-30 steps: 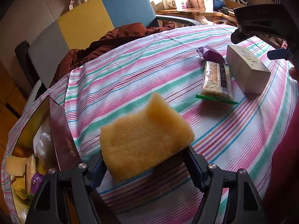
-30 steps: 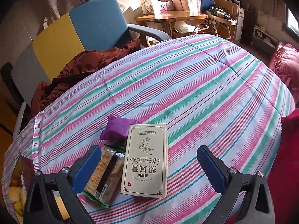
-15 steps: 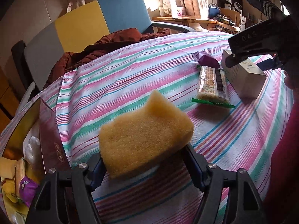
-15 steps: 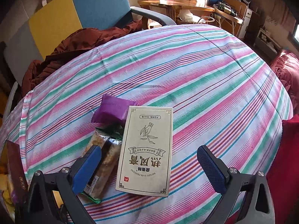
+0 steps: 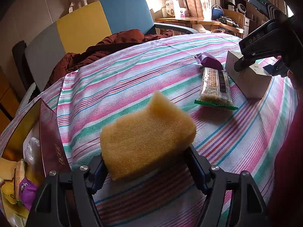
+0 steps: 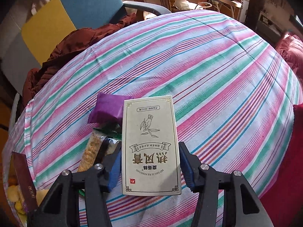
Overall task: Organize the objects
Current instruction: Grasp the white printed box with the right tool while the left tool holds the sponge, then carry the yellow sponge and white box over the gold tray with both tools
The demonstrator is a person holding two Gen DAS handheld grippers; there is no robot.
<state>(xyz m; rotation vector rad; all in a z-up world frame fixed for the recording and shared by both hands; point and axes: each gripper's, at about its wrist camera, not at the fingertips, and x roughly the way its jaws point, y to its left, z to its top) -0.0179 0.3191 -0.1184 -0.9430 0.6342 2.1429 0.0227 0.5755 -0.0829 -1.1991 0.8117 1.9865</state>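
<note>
Gripping a yellow sponge (image 5: 147,141), the left gripper (image 5: 147,170) has its blue pads pressed against both sides, holding it clear above the striped tablecloth (image 5: 113,87). Right gripper (image 6: 149,164): jaws closing around a pale carton (image 6: 150,145) lying flat on the cloth; pads sit at its long edges, contact hard to confirm. Carton print reads "MO SHU SI RE FENG GAO" under large gold Chinese characters, upside down to the camera, with a hand-and-leaf drawing. Just left of it, a cracker packet (image 6: 94,151), partly hidden by the left finger, label unreadable. Beyond, a purple pouch (image 6: 108,109). Maroon box (image 5: 49,141) at far left, cut off, gold lettering too small. "DAS" shows on the right gripper's body in the left view.
</note>
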